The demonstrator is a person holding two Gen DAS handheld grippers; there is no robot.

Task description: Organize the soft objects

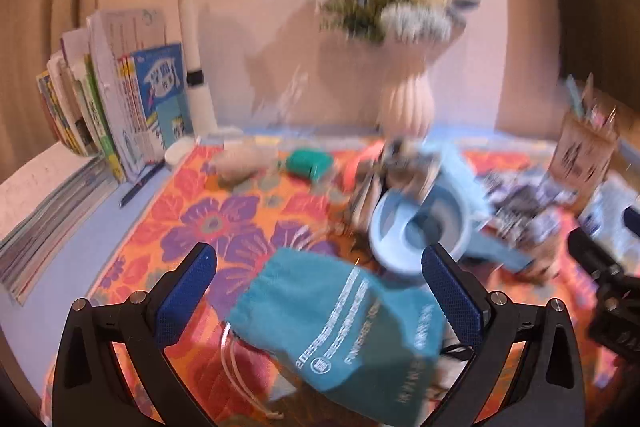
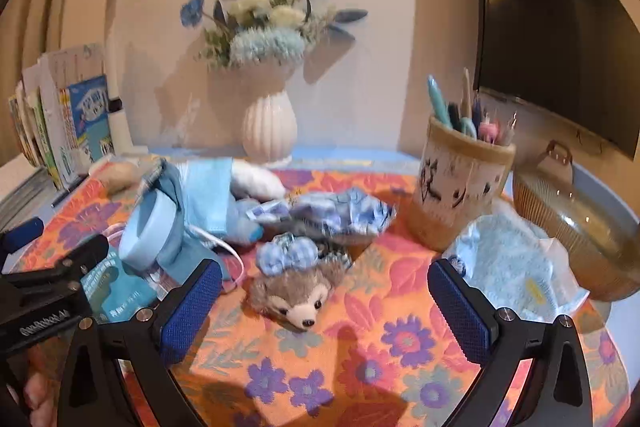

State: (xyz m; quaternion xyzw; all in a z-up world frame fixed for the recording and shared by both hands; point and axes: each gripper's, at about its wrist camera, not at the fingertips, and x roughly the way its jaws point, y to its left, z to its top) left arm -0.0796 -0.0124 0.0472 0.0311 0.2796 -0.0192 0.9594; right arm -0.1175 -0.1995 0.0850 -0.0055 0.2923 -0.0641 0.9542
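1. The left gripper (image 1: 320, 291) is spread wide, grasping nothing; a teal drawstring pouch (image 1: 340, 331) lies on the flowered cloth (image 1: 224, 223) between its fingers, apparently untouched by the pads.
2. The right gripper (image 2: 324, 307) is also spread wide and empty, above a plush animal head (image 2: 296, 291) with a checked bow that rests on the cloth.
3. Behind the plush lie a blue cap (image 2: 156, 227) and crumpled blue checked fabric (image 2: 328, 215).
4. A pen cup (image 2: 460, 187) stands to the right, a white vase (image 2: 270, 131) at the back of the tabletop.
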